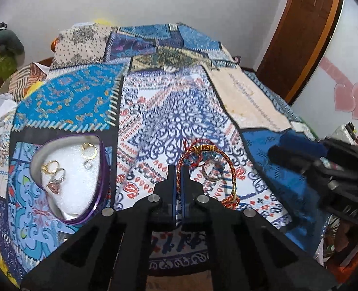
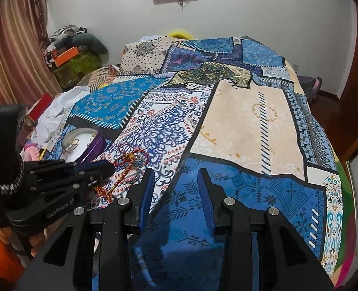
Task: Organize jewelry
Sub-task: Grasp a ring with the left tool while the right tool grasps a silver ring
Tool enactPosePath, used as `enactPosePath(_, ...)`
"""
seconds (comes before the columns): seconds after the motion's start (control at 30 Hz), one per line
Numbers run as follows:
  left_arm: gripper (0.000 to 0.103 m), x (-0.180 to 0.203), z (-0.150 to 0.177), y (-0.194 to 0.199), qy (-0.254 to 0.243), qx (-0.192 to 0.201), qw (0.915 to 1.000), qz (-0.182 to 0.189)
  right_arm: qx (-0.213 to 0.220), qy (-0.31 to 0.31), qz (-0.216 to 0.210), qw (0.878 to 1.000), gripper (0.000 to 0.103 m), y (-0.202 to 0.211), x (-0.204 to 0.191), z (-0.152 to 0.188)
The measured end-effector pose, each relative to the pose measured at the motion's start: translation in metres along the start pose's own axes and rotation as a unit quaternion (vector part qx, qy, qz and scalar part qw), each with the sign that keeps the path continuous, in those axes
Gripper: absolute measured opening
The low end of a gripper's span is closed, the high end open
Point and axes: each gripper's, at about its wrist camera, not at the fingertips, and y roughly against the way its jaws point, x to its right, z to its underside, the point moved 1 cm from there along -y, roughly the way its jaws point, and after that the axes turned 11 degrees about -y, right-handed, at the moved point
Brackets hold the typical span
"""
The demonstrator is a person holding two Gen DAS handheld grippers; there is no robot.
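Holding rings and earrings [image 1: 54,173], the purple box [image 1: 100,169] (left tool [image 1: 178,169] pinching red bracelet [image 1: 223,167]).

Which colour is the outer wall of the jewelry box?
Purple; the jewelry box shows best in the left wrist view.

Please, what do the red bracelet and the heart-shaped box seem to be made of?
The red bracelet, pinched by the left gripper, looks like braided red and gold cord: twisted strands, knotted ends, a gold-wrapped section. The heart-shaped box seems to be thin metal, perhaps tin: shiny purple wall outside, silvery inside. Its white lining looks like soft foam or fabric; I cannot tell which.
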Motion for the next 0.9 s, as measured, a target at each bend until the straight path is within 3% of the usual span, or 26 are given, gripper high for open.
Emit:
enactPosePath(0.3,0.001,-0.013,-0.006,0.04,0.002,0.05,0.9985,-0.021,-0.022,0.031,-0.013,0.999,0.033,-0.016,-0.025,0.002)
enactPosePath(0.67,0.001,-0.035,0.008,0.046,0.023,0.051,0.998,-0.029,-0.054,0.064,-0.012,0.996,0.033,-0.05,-0.052,0.01)
enactPosePath(0.8,0.001,-0.039,0.01,0.048,0.031,0.055,0.9978,-0.02,-0.046,0.063,-0.012,0.997,0.033,-0.05,-0.051,0.011)
enactPosePath(0.9,0.001,-0.039,0.01,0.051,0.034,0.057,0.9976,-0.021,-0.046,0.049,-0.018,0.998,0.02,-0.048,-0.047,0.01)
